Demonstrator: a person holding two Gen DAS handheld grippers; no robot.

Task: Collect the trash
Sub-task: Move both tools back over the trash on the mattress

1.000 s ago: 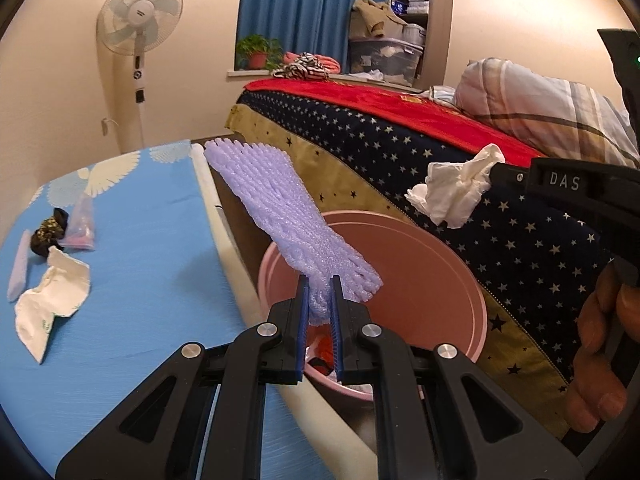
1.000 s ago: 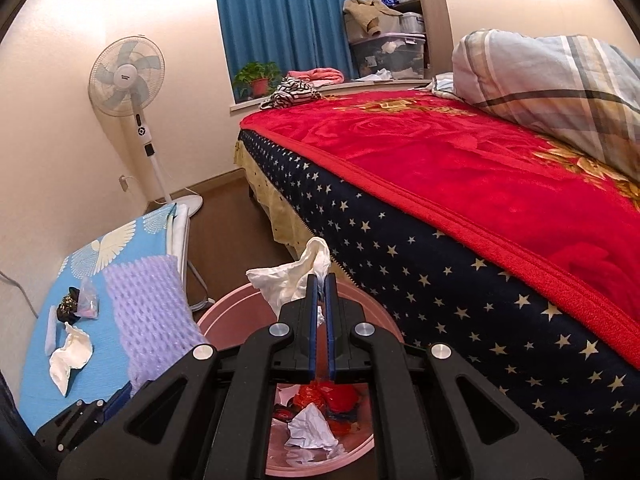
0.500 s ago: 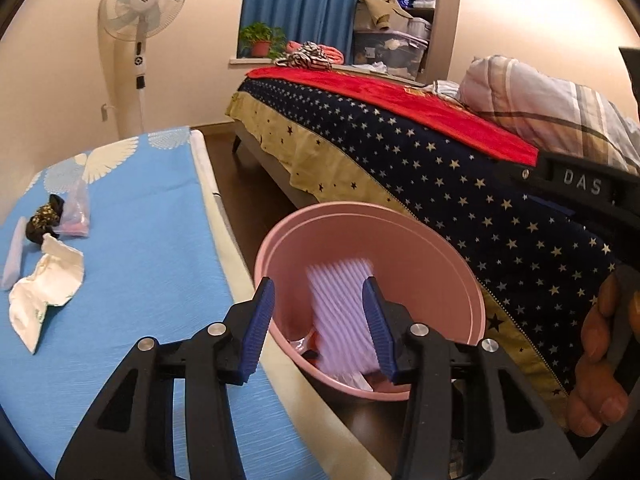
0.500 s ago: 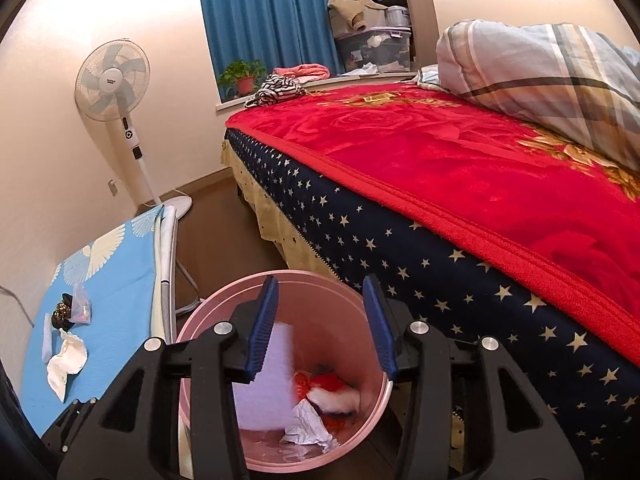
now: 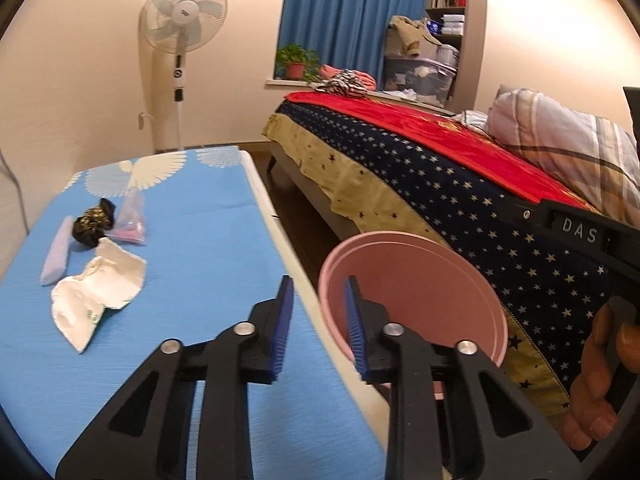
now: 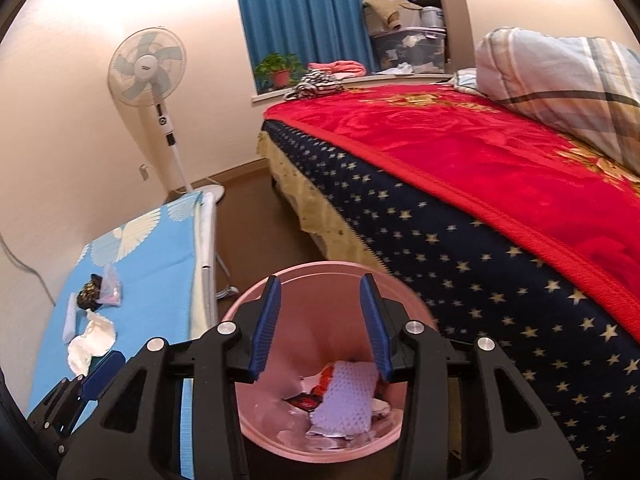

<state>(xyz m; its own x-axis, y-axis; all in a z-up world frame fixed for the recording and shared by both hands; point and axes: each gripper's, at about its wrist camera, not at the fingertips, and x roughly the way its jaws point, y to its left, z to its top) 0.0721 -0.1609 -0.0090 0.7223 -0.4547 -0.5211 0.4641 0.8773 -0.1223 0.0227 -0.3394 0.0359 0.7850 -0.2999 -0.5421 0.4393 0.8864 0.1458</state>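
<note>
A: Left gripper (image 5: 316,312) — jaws noted apart, nothing held between the blue pads. It is positioned over the right edge of the blue-covered table (image 5: 208,240), with the pink bin (image 5: 472,280) just beyond the right finger.

B: Right gripper (image 6: 320,320) — jaws likewise spread, nothing gripped. It is held above the pink bin (image 6: 288,432), looking down into it.

A: Bin contents, as seen from the right wrist: a lavender foam net sleeve (image 6: 348,396) is lying on top, with white crumpled paper (image 6: 380,406) and a red wrapper (image 6: 320,384) beside and beneath it. The bin is placed on the floor between the table and the bed (image 6: 460,232).

B: Trash recorded on the table, left wrist view: a crumpled white paper wrapper (image 5: 96,296), a black-and-gold wrapper (image 5: 94,222), a small clear pouch with pink inside (image 5: 132,220), and a pale lavender strip (image 5: 58,252). All four are grouped near the table's left side, well apart from the left gripper.

A: The black wrapper is touching the pouch; the strip is lying just beside both. The white wrapper is set just below them.

B: Background logged: a standing fan (image 5: 184,20) by the wall, blue curtain (image 5: 344,20), a plaid pillow (image 5: 568,148) on the bed.
</note>
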